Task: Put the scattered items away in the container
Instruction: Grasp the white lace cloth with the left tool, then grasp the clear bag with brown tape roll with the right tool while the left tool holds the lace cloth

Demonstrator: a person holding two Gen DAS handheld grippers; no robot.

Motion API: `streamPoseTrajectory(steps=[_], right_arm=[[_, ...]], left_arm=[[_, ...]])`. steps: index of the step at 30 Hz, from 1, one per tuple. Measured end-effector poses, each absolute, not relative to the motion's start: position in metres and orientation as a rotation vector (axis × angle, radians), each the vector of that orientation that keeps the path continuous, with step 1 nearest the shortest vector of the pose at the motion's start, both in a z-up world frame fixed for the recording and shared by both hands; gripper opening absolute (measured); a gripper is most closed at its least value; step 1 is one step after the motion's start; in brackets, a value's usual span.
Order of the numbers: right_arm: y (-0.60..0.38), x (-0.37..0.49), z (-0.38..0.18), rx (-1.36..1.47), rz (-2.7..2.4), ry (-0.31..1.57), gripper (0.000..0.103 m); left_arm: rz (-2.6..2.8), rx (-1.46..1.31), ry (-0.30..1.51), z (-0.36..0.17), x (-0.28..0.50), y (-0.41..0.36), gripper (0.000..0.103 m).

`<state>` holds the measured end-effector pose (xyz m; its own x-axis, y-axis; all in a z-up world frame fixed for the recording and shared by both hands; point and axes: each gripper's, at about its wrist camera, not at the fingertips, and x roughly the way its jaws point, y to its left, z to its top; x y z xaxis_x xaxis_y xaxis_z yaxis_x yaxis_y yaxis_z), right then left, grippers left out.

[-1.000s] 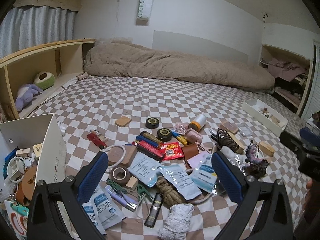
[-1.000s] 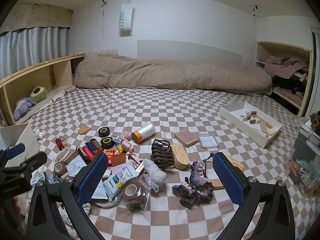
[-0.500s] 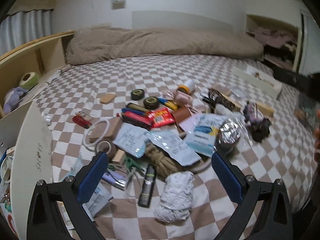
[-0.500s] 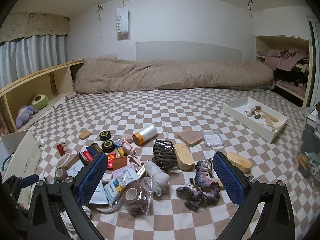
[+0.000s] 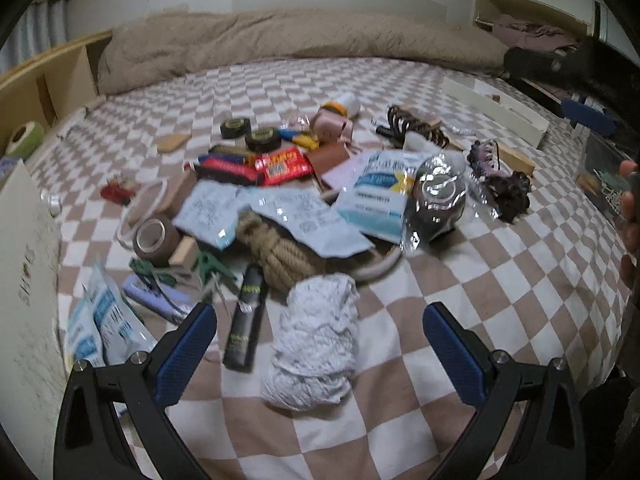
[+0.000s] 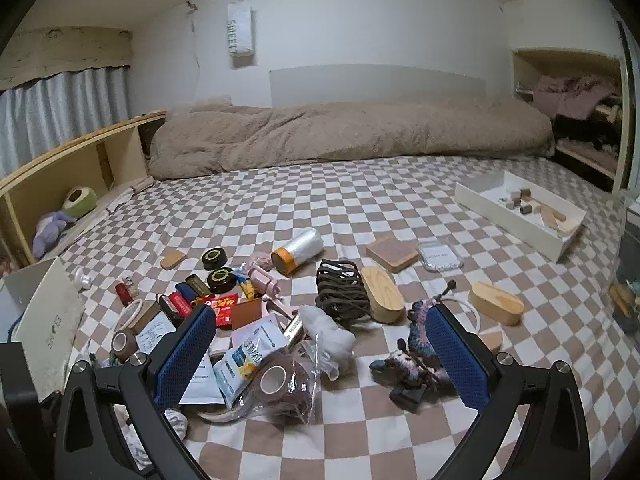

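Many small items lie scattered on the checkered bed. My left gripper (image 5: 319,344) is open and empty, its jaws on either side of a crumpled white cloth ball (image 5: 316,340). A black tube (image 5: 246,316), a coil of tan rope (image 5: 280,252) and blue-white packets (image 5: 376,196) lie just beyond. The white storage box (image 5: 28,280) stands at the left edge. My right gripper (image 6: 320,354) is open and empty above a bagged brown tape roll (image 6: 280,384), near a purple knitted toy (image 6: 416,356) and a dark cord bundle (image 6: 342,292).
A white tray (image 6: 516,222) with wooden blocks lies at the far right. Wooden ovals (image 6: 496,304) and a wooden block (image 6: 392,254) lie right of the pile. A brown duvet (image 6: 340,136) runs along the wall. A wooden shelf (image 6: 72,168) lines the left side.
My left gripper has dropped and moved forward toward the pile, so the white cloth ball now sits between its jaws. The right gripper has shifted only slightly.
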<state>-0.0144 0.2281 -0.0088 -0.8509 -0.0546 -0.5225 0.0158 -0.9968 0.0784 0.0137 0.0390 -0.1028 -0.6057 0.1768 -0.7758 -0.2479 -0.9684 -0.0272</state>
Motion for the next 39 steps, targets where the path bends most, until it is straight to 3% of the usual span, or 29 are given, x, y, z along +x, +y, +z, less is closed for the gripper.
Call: streamPoseTrajectory(steps=[7,11,15,17,20,28,33,37,39], right_arm=[[0.227,-0.018,-0.020,0.827,-2.930,-0.086,0.103],[0.227,-0.014,-0.027,0.722,-2.979,-0.032,0.103],[0.226,-0.022,-0.033,0.786,-2.904,-0.068,0.103],[0.223,-0.025,-0.039,0.839,-2.869,-0.056,0.103],[0.218,-0.026,-0.051,0.942,-2.833,-0.010,0.103],[0.209,-0.021,-0.077,1.055,-2.766,-0.002,0.103],[0.192,-0.022,-0.089,1.077,-2.741,0.133,0.102],[0.193,-0.030,-0.100,1.165,-2.749,0.173,0.081],[0.196,-0.033,-0.104,1.190,-2.749,0.157,0.079]], left_arm=[[2.590,-1.321,0.073,-0.115,0.010,0.037,0.101],[2.577,-1.360,0.050,-0.120,0.006,0.034,0.086],[2.569,-1.370,0.086,-0.123,0.008,0.037,0.078],[2.561,-1.373,0.085,-0.123,0.007,0.037,0.062],[2.568,-1.383,0.088,-0.124,0.005,0.035,0.052],[2.561,-1.353,0.060,-0.118,0.007,0.034,0.045],[2.563,-1.345,0.057,-0.117,0.008,0.034,0.044],[2.564,-1.339,0.028,-0.116,0.007,0.031,0.044],[2.568,-1.339,0.031,-0.116,0.007,0.031,0.044]])
